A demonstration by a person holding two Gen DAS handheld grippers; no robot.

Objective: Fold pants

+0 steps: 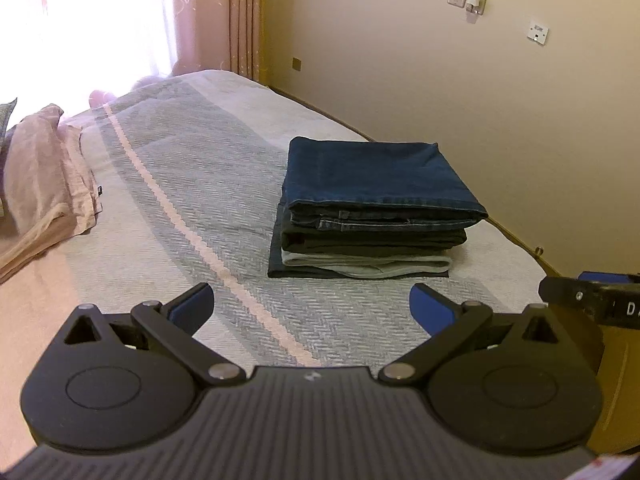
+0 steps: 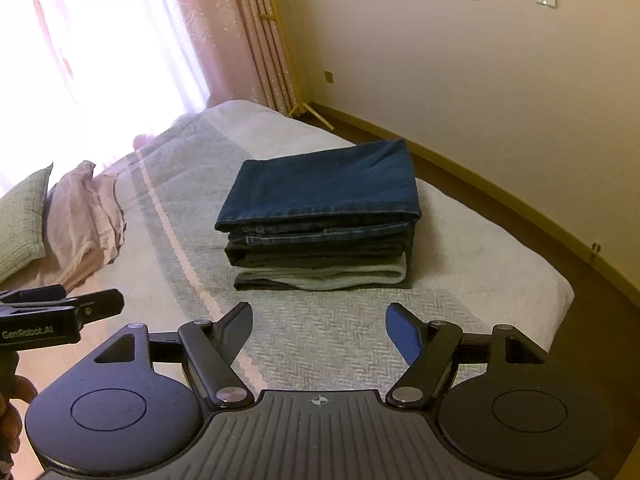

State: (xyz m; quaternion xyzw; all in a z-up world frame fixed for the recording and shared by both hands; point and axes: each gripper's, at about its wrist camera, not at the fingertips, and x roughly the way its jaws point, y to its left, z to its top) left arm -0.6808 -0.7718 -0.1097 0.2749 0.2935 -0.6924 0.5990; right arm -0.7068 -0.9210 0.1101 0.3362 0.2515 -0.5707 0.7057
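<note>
A stack of folded pants (image 1: 372, 216) (image 2: 324, 224) rests on the bed, dark blue jeans (image 1: 376, 172) (image 2: 328, 184) on top, darker pairs and a pale grey one (image 1: 360, 264) (image 2: 320, 274) beneath. My left gripper (image 1: 312, 308) hovers open in front of the stack, short of it, nothing between its blue pads (image 1: 434, 308). My right gripper (image 2: 320, 332) is likewise open and empty, just before the stack's near edge. In the right wrist view the left gripper (image 2: 100, 304) shows from the side at the left edge; the right gripper's body (image 1: 592, 300) shows at the left wrist view's right edge.
The bed has a grey herringbone cover (image 1: 200, 184) (image 2: 320, 320) with a pale stripe. Pink crumpled bedding (image 1: 44, 176) (image 2: 88, 216) and a green pillow (image 2: 20, 220) lie at the left. A wall (image 1: 480, 80), floor strip (image 2: 520, 232) and curtains (image 2: 248, 40) bound the bed's far and right sides.
</note>
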